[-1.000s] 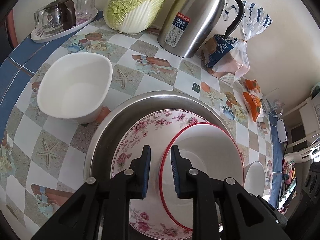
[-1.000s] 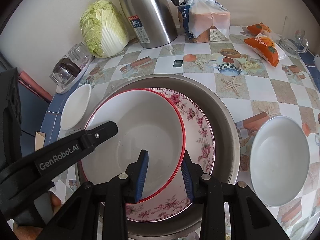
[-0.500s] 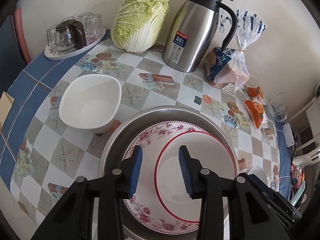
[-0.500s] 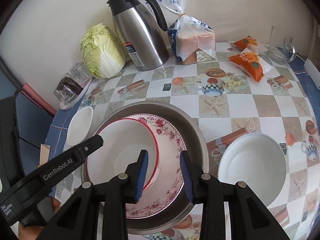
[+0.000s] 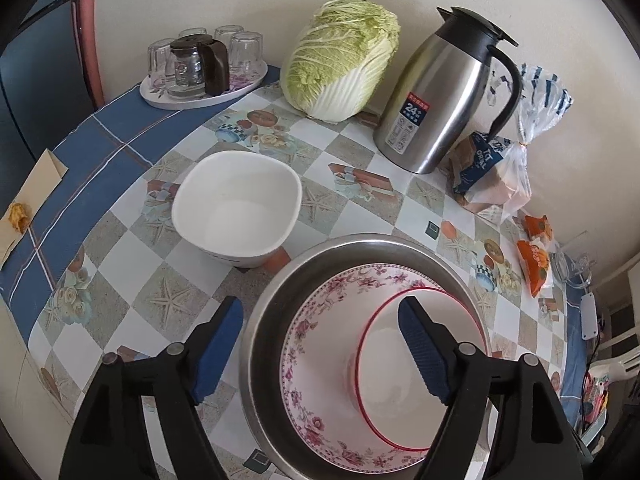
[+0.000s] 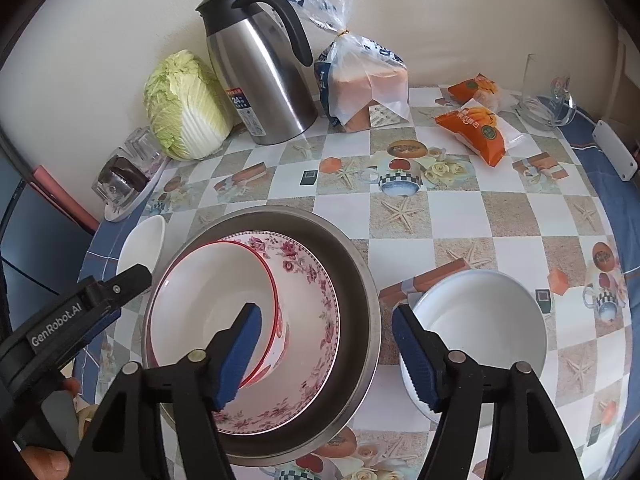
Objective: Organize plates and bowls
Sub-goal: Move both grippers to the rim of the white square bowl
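A steel basin (image 5: 360,242) (image 6: 362,276) holds a floral plate (image 5: 320,320) (image 6: 310,312), and a red-rimmed white bowl (image 5: 400,384) (image 6: 208,292) rests on that plate. My left gripper (image 5: 320,344) hovers over the basin's left side, its jaws opening with nothing pressed between them. My right gripper (image 6: 326,346) is also opening and holds nothing; it spans from the red-rimmed bowl to a round white bowl (image 6: 480,320). A square white bowl (image 5: 236,208) (image 6: 142,244) stands left of the basin. One finger (image 6: 120,288) of the left gripper shows in the right wrist view.
Along the wall stand a cabbage (image 5: 340,60), a steel thermos jug (image 5: 444,92), a bagged loaf (image 6: 364,84), orange snack packs (image 6: 476,128) and a tray of glasses (image 5: 200,68). A glass pitcher (image 6: 544,96) sits far right. A hand (image 6: 44,456) grips the left tool.
Both grippers let go of the red-rimmed bowl's rim, opened wide and drew up and back. The bowl now sits on the floral plate in the basin.
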A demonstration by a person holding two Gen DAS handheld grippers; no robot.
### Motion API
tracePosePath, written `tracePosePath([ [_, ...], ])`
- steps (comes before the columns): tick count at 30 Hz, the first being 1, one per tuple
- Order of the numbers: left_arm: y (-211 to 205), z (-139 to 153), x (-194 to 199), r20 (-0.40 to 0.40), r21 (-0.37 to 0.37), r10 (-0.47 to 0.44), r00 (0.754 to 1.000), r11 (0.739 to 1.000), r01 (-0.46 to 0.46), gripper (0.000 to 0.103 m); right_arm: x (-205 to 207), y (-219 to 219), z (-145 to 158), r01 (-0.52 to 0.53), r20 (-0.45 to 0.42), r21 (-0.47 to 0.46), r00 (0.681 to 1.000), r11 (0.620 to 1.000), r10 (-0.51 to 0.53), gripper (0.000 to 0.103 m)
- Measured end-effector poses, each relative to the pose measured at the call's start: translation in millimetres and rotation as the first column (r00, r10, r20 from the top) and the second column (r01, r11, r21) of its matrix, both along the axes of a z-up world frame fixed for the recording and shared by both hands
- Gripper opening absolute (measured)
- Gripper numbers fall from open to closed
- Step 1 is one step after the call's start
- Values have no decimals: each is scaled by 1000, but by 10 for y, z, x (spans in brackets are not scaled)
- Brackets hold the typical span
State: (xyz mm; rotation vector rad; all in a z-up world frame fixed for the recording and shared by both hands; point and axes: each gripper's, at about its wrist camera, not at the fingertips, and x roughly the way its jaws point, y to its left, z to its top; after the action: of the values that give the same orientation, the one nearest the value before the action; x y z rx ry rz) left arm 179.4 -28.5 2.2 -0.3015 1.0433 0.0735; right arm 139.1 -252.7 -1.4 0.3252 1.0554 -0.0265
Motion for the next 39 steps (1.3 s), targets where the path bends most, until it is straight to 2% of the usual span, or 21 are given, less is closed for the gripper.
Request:
tracePosePath([
  [7,234,-162,30,-45,-14,91,995,996,-92,85,30,103,-34,-14,-17,-34,1000,999,13,80],
  [14,348,-181,36,-48,-21,120,992,992,-121,90,54,220,-63,-32,-25,-59,999,998,31,87],
  [22,518,-238,64,-66,-38,139,988,989,-142,91,70,326,-41,-50,-34,-108,998,993,46,87],
  [25,609,-256,72,-72,-51,153,986,986,-157,92,74,378,-12,-57,-28,-125,998,991,54,101],
  [26,636,-260,76,-73,-51,156,985,986,-160,92,75,395,-3,-58,-23,-131,998,990,56,102],
  [32,792,-281,98,-77,-58,172,982,983,-177,93,91,470,20,-51,-12,-158,999,986,50,102],
  [39,946,-296,146,-77,-32,163,984,986,-166,93,116,630,10,-56,-4,-192,998,980,57,102],
])
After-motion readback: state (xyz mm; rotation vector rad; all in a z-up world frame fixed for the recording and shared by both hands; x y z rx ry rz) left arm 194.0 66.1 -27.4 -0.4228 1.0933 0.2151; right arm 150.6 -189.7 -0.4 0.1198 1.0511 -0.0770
